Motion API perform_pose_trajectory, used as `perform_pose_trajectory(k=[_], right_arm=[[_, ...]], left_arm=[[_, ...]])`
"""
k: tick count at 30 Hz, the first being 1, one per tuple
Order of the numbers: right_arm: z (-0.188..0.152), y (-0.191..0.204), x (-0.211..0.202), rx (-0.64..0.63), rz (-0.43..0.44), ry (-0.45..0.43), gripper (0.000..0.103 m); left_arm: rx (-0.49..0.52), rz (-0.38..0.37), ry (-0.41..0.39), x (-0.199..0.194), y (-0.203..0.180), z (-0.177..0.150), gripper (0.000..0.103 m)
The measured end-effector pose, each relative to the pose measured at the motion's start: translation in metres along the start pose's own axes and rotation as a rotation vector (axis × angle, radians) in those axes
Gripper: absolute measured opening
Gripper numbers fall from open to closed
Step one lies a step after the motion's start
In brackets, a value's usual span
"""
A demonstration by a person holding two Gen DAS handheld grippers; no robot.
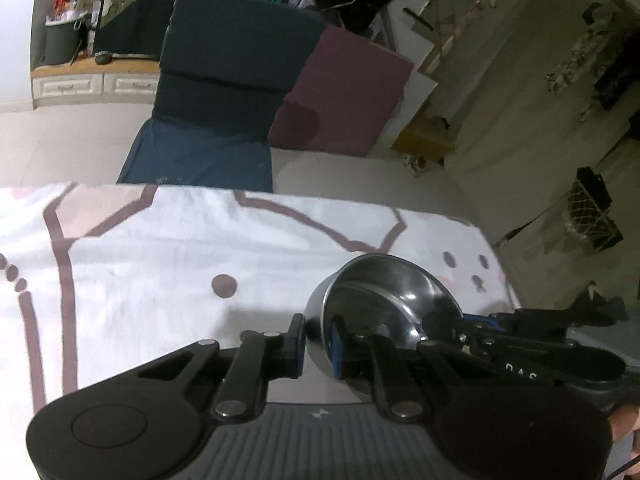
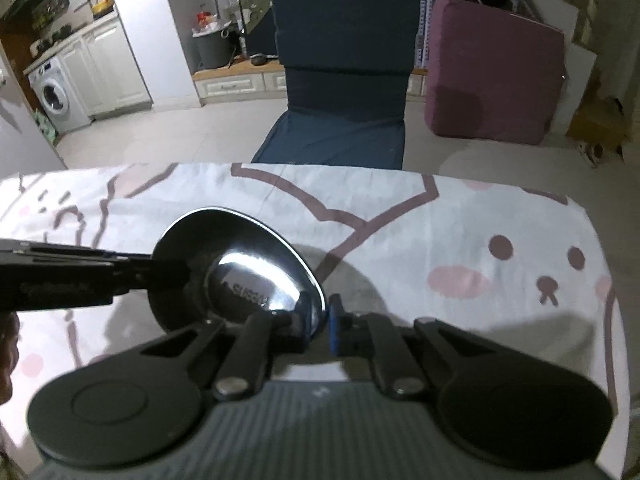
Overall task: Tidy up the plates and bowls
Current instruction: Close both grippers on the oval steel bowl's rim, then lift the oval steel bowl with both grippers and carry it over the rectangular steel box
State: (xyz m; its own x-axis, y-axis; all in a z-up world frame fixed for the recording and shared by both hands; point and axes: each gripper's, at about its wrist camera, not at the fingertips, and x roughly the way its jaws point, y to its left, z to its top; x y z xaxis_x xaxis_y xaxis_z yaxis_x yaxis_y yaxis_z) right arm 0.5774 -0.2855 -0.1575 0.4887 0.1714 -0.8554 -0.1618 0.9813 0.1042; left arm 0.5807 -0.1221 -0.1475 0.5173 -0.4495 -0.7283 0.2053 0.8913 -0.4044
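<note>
A shiny steel bowl (image 1: 392, 288) is over the table's white cartoon-print cloth (image 1: 160, 280), near its right end. My left gripper (image 1: 318, 340) is shut on the bowl's near left rim, one finger outside the wall and the blue pad inside. My right gripper (image 1: 440, 322) comes in from the right and clamps the opposite rim. In the right wrist view the bowl (image 2: 248, 276) lies left of centre, with my right gripper (image 2: 320, 328) shut on its near right rim. My left gripper (image 2: 168, 270) bites the left rim. I cannot tell whether the bowl touches the cloth (image 2: 440, 232).
A dark blue chair (image 2: 344, 80) stands just past the table's far edge, and a purple cushion (image 2: 492, 72) leans on the floor to its right. The table's right edge (image 1: 500, 272) runs close beside the bowl. A person's hand (image 1: 624, 420) shows at the lower right.
</note>
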Motion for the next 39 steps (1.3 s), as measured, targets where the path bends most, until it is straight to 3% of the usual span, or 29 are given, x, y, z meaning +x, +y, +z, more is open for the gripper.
perform_pose_trajectory(k=[10,19,25,33,39], right_arm=[[-0.022,0.013,-0.095,0.051,0.007,-0.084,0.007],[-0.063,0.045,-0.196,0.023,-0.013,-0.157,0.007],[-0.11,0.064,-0.247,0.038,-0.017,-0.174,0.007],[-0.174,0.088,-0.263,0.067,-0.003,-0.132,0.007],[-0.221,0.097,-0.253,0.107,0.017,-0.072,0.008]], left_arm=[[0.053,-0.02,-0.091,-0.094,-0.045,-0.021,0.013],[0.07,-0.046,-0.133,-0.177,-0.077,-0.072,0.013],[0.097,-0.058,-0.149,-0.22,-0.088,-0.111,0.013],[0.114,-0.053,-0.116,-0.242,-0.086,-0.166,0.013],[0.118,-0.055,-0.052,-0.23,-0.075,-0.2,0.013]])
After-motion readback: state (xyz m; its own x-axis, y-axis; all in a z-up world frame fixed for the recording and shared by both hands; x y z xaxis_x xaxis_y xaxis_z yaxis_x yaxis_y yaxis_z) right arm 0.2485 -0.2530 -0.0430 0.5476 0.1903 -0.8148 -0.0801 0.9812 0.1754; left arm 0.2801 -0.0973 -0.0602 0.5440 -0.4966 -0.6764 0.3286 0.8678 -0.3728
